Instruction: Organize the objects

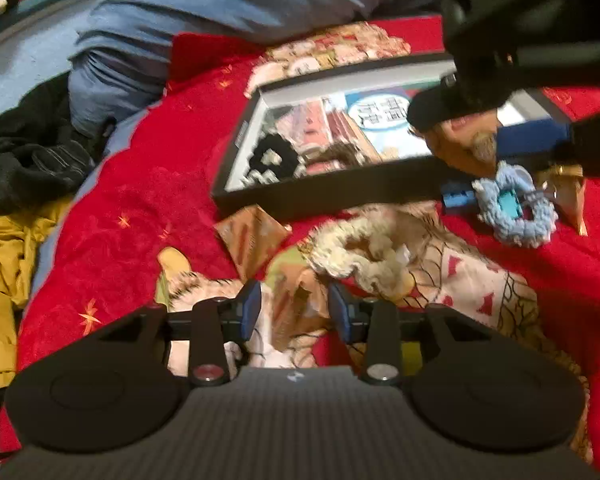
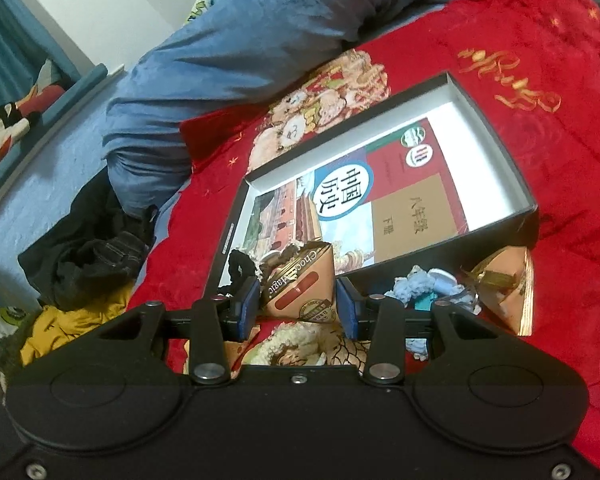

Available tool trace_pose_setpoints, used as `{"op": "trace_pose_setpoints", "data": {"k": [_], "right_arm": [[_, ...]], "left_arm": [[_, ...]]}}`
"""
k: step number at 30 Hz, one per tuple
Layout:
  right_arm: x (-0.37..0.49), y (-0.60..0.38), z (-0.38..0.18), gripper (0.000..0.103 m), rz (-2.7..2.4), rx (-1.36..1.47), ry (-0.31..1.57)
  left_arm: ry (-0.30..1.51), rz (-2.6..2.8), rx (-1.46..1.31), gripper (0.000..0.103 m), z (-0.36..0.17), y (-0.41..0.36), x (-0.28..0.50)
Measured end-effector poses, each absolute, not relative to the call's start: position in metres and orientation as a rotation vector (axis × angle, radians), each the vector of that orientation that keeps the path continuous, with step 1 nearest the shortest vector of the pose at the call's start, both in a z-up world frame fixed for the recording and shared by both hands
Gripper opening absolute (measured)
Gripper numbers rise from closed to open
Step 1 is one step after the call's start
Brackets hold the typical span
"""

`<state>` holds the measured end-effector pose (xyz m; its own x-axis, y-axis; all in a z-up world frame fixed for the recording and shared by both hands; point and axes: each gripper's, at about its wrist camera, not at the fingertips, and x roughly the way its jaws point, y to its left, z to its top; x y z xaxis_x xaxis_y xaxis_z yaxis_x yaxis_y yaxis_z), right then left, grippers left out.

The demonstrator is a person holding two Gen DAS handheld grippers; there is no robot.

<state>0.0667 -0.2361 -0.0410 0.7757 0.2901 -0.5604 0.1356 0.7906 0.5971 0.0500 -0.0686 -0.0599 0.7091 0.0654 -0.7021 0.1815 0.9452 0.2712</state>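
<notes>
Red bedspread [image 2: 560,152], clutter around open black box [image 2: 496,136] with book [image 2: 400,196] inside. Right gripper [image 2: 296,306] pinching cone-shaped snack packet [image 2: 300,292] at box's near edge. Left gripper [image 1: 294,314] parted, holding nothing, above cream scrunchie [image 1: 356,252] on spread. Scrunchie soft, light, likely squashes; best pinched across the ring's thick band. Packet light, probably crushable, so gentle squeeze mid-body.

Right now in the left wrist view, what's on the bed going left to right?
Yellow garment → brown packet → cream scrunchie → light blue scrunchie. The black box spans the middle behind them, so I leave it out.
</notes>
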Motion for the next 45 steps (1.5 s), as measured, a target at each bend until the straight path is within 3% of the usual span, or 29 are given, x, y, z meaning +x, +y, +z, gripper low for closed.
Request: {"op": "trace_pose_setpoints", "data": {"k": [3,16,32,45], "right_arm": [[0.069,-0.238,-0.042,0.040,0.086,0.668,0.690],[0.068,-0.237,-0.043,0.040,0.115,0.690,0.688],[0.061,-0.217,-0.033,0.040,0.145,0.617,0.675],[0.058,-0.216,-0.030,0.040,0.153,0.610,0.655]], "left_arm": [[0.809,-0.064,0.341,0.044,-0.068,-0.073,0.058],[0.862,-0.020,0.229,0.038,-0.071,-0.063,0.077],[0.845,0.020,0.139,0.038,-0.036,-0.041,0.061],[0.712,0.028,0.103,0.038,-0.015,-0.037,0.053]]}}
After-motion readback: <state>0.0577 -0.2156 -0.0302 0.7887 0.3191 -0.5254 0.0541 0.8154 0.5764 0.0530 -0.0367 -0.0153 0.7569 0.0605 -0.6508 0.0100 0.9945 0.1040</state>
